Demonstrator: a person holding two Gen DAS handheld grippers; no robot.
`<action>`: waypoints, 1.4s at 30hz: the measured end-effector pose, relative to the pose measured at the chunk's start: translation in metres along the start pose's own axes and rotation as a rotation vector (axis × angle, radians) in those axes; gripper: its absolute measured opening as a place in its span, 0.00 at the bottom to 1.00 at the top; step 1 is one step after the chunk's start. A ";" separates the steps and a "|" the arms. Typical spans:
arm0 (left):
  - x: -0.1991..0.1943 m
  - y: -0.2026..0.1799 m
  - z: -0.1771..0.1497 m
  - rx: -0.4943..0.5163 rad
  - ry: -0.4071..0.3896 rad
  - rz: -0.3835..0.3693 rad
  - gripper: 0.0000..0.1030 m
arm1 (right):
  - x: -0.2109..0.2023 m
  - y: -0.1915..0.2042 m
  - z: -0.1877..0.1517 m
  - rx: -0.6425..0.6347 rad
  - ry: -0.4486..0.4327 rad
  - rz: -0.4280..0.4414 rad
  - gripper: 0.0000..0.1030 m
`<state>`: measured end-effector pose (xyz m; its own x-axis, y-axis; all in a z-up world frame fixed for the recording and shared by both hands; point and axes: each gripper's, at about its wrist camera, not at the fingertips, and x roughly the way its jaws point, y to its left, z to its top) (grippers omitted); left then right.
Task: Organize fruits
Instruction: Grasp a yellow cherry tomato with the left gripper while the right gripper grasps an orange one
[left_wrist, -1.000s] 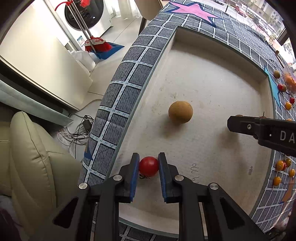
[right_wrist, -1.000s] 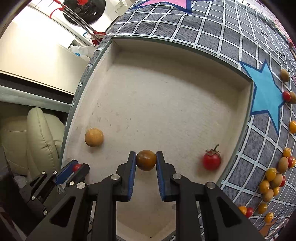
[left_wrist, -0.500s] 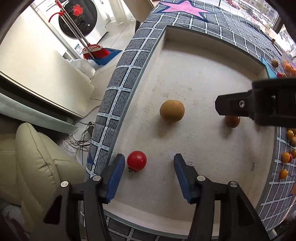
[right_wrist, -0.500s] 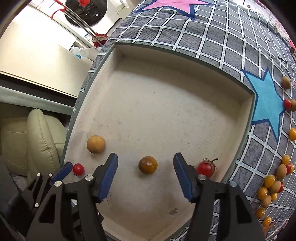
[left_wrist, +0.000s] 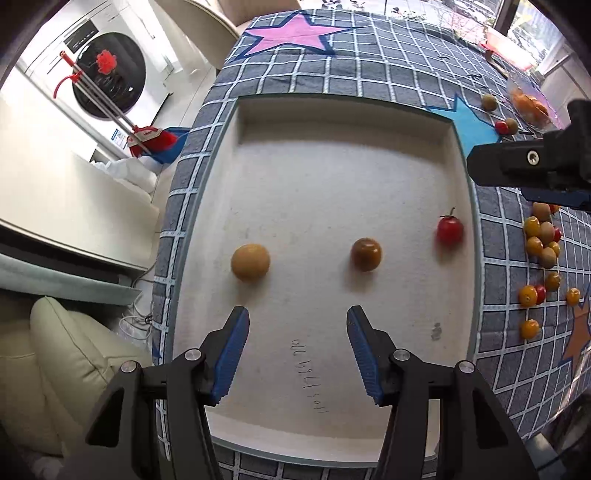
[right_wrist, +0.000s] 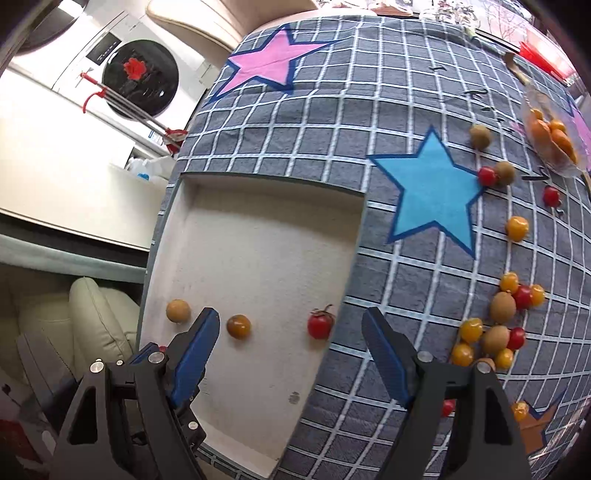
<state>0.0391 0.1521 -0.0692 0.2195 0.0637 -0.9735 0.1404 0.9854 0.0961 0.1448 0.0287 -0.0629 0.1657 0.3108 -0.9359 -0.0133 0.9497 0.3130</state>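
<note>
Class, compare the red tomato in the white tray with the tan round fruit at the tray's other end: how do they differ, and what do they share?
The red tomato is glossy red; the tan fruit is matt yellow-brown. The tomato keeps a dark stem; the tan fruit shows none. The tomato looks smaller than the tan fruit. Both are round, lie loose in the tray, and neither is gripped.

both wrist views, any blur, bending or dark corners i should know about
Left wrist view: the tray edges bow outward, corners are vignetted black, the red tomato looks slightly smeared. Right wrist view: the checked cloth bulges like a dome, the far window edge is overexposed, fruit stays fairly sharp.
</note>
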 end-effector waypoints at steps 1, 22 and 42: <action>-0.003 -0.008 0.004 0.019 -0.008 -0.004 0.68 | -0.004 -0.010 -0.002 0.018 -0.010 -0.008 0.82; -0.027 -0.147 0.073 0.244 -0.070 -0.146 0.87 | -0.056 -0.213 -0.086 0.433 -0.026 -0.173 0.89; 0.018 -0.258 0.144 0.287 -0.046 -0.138 0.86 | -0.039 -0.230 -0.115 0.323 0.045 -0.218 0.88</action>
<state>0.1458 -0.1236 -0.0814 0.2220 -0.0814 -0.9716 0.4372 0.8990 0.0246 0.0280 -0.1971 -0.1165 0.0869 0.1115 -0.9900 0.3300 0.9344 0.1342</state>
